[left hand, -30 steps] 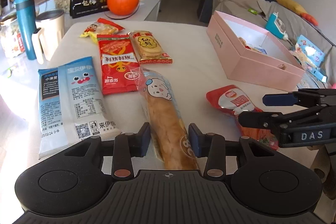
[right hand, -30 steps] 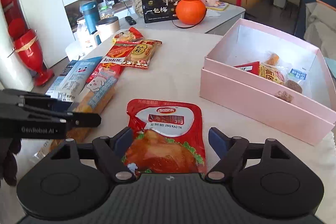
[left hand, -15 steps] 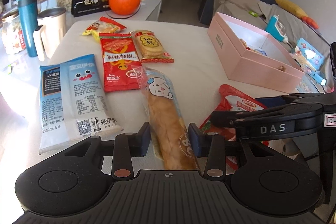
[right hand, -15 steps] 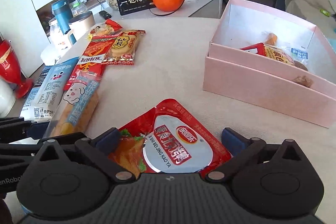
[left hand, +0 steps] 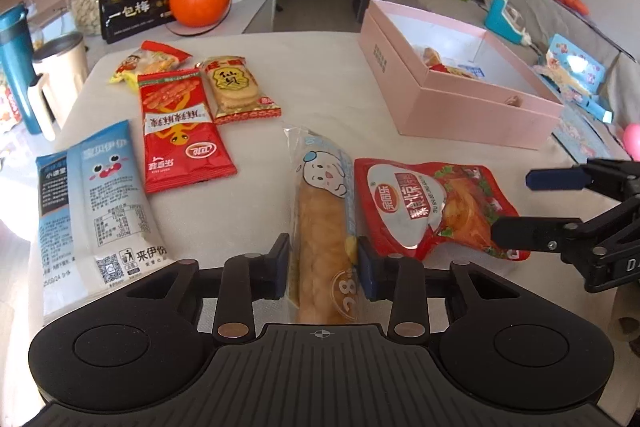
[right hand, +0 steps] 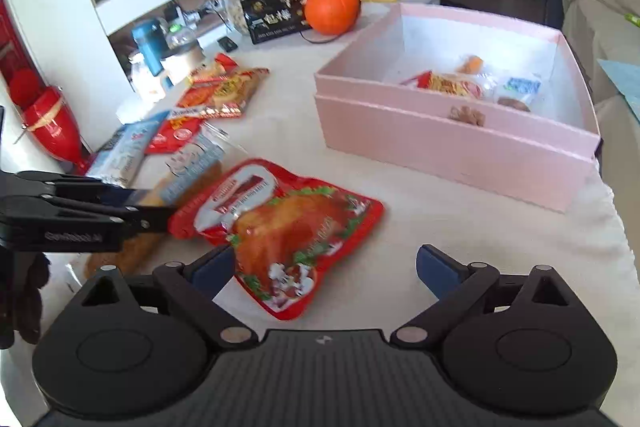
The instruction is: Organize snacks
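Observation:
My left gripper (left hand: 323, 269) is shut on the near end of a long bread stick pack (left hand: 323, 211) with a cartoon face; it also shows in the right wrist view (right hand: 188, 175). A red roast-chicken pouch (left hand: 430, 205) lies just right of it, also in the right wrist view (right hand: 288, 223). My right gripper (right hand: 324, 269) is open, its left finger by the pouch's near edge, the pouch mostly between and ahead of the fingers. The right gripper shows in the left wrist view (left hand: 532, 203). The pink box (left hand: 472, 107) holds a few snacks.
Several snack packs lie on the left: a red pack (left hand: 180, 131), a cracker pack (left hand: 236, 89), blue-white packs (left hand: 100, 195). An orange pumpkin bowl (left hand: 200, 1), a black box (left hand: 136, 1), a jar, a cup (left hand: 60, 67) and a blue bottle stand at the back.
The bread stick pack has shifted right and turned with my left gripper. The red pouch has rotated and lies beside it. My right gripper has pulled back to the right.

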`<act>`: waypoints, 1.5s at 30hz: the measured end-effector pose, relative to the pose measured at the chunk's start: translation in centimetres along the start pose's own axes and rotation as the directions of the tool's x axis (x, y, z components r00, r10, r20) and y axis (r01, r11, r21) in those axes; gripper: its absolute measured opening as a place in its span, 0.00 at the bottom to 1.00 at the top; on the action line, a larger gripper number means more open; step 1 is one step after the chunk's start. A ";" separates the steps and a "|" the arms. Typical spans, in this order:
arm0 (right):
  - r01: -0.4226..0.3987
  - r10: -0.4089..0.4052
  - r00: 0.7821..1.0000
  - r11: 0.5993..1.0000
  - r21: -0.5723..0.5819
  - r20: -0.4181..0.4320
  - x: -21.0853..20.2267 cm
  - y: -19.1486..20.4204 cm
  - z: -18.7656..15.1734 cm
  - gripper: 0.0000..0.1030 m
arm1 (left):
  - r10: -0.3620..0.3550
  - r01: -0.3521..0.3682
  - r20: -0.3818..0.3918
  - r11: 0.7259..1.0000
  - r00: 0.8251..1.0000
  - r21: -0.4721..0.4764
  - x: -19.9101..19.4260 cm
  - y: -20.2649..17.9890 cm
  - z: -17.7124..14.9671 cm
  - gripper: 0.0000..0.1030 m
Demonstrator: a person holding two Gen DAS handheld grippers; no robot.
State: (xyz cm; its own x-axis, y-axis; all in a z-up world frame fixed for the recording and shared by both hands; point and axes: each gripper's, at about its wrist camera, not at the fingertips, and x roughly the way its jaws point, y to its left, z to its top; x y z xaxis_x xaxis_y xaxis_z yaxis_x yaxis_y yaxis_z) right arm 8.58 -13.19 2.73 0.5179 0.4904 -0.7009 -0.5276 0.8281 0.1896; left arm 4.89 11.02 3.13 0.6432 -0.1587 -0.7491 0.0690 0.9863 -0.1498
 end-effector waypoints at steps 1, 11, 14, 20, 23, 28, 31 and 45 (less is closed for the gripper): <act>-0.008 0.009 1.000 0.999 -0.037 0.022 -0.1 0.6 0.3 0.95 | -0.002 0.002 -0.005 1.000 1.000 -0.014 -0.1 0.2 0.0 0.36; 0.023 -0.031 0.999 0.978 -0.206 -0.033 5.7 4.1 3.3 0.97 | -0.003 0.002 -0.008 0.996 1.000 -0.094 -0.7 2.0 -0.3 0.36; 0.027 -0.027 0.999 1.000 -0.006 -0.047 5.0 1.6 3.5 0.87 | -0.008 0.008 -0.002 0.998 1.000 -0.068 -0.5 1.2 -0.3 0.36; 0.073 -0.073 0.997 0.995 0.061 -0.013 1.8 -1.7 0.5 0.89 | -0.075 0.075 0.003 0.997 0.997 -0.026 0.5 -1.2 0.0 0.36; 0.060 -0.060 0.998 0.992 0.111 -0.001 1.2 -3.0 -0.4 0.96 | -0.072 0.072 0.008 0.997 0.997 0.000 0.9 -2.3 0.0 0.37; 0.121 -0.126 0.992 0.985 0.122 0.029 2.4 -2.1 -0.2 1.00 | -0.086 0.086 0.015 0.996 0.996 -0.027 0.8 -1.9 -0.3 0.37; 0.153 -0.160 0.986 0.978 0.143 0.041 2.9 -1.8 0.0 1.00 | -0.095 0.097 0.034 0.994 0.995 -0.056 0.7 -1.5 -0.6 0.37; -0.033 0.032 0.998 0.999 -0.026 -0.063 0.9 -1.5 -0.2 0.92 | -0.128 0.128 0.006 0.991 0.992 -0.034 -0.3 -1.1 -1.5 0.39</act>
State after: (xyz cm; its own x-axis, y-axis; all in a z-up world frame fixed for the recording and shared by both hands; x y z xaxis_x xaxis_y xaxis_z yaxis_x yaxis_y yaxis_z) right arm 9.67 -14.06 1.72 0.4576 0.4983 -0.7364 -0.5615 0.8041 0.1952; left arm 3.48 9.94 2.55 0.6340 -0.2831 -0.7197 0.1250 0.9559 -0.2659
